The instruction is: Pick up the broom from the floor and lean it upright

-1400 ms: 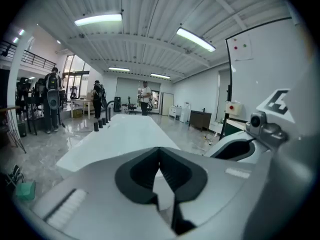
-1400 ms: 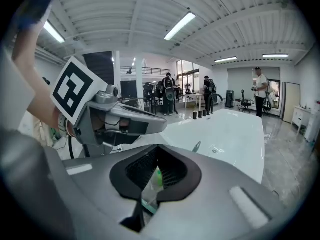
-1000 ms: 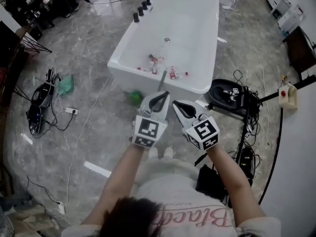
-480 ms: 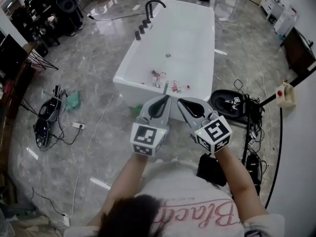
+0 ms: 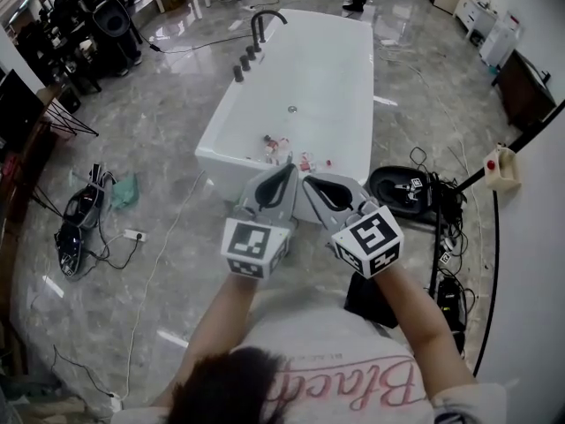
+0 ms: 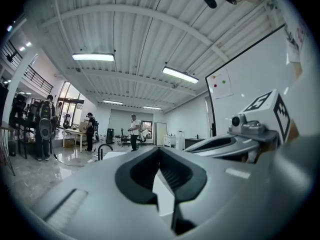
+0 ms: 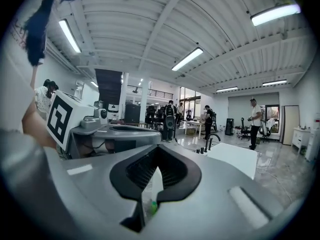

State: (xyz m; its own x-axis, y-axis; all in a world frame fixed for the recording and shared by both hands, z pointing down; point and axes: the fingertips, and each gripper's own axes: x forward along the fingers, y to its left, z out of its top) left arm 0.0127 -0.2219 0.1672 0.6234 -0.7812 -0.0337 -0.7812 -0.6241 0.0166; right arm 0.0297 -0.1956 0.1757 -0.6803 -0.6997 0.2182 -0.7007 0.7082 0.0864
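Your left gripper [image 5: 288, 170] and right gripper [image 5: 308, 181] are squeezed closed, holding nothing, side by side near the bathtub [image 5: 328, 76].

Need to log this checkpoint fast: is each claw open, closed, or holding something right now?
Left claw: closed, tips together, holding nothing.
Right claw: closed, tips together, holding nothing.

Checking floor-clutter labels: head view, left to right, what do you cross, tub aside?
black device with cables → green cloth → left hand-held gripper → right hand-held gripper → round black unit → beige box with red button
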